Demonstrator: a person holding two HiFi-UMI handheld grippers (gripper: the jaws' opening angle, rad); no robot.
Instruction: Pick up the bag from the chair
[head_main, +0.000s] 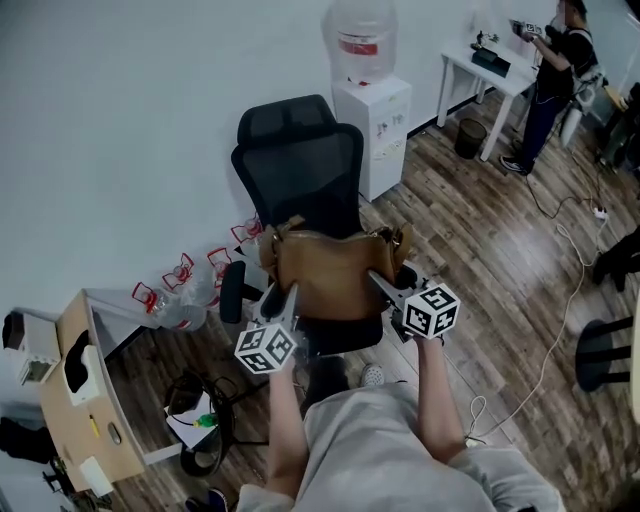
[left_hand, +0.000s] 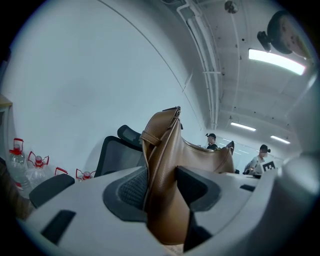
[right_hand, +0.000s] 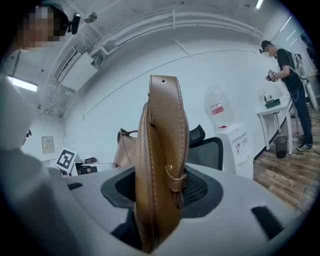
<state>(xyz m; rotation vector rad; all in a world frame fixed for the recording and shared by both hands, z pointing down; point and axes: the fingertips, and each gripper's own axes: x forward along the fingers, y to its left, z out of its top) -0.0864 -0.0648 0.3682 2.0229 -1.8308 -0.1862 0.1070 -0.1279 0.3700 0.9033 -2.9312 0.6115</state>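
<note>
The tan leather handbag (head_main: 325, 275) hangs between the two grippers, in front of the backrest of the black mesh office chair (head_main: 300, 170). The left gripper (head_main: 290, 290) has one end pinched and the right gripper (head_main: 378, 280) the other. In the left gripper view the handbag (left_hand: 165, 165) fills the gap of the left gripper (left_hand: 160, 185), the leather folded flat with a ribbed pad pressed on either side. In the right gripper view it is the same: the right gripper (right_hand: 160, 190) is closed narrow on the end panel of the handbag (right_hand: 162, 130), which stands up well beyond the fingertips. A small strap tab (right_hand: 175, 180) with a stud lies against the pad on the dispenser side. From above, the handbag looks clear of the seat, though I cannot be sure of it.

To do this lift well, I'd say both hands should rise together and level, since the soft body between the fingers will sag or twist if one end leads. The pinch sits on thin folded leather, so it wants firm, even pressure. The load should come back towards the person, clear of the armrest (head_main: 232, 290) beside the left fingers.

As for writing, the bottle (head_main: 360, 40) on the water dispenser (head_main: 375, 130) behind the chair wears a red label, too small to read. The marker cubes (head_main: 432, 310) show only black-and-white squares.
</note>
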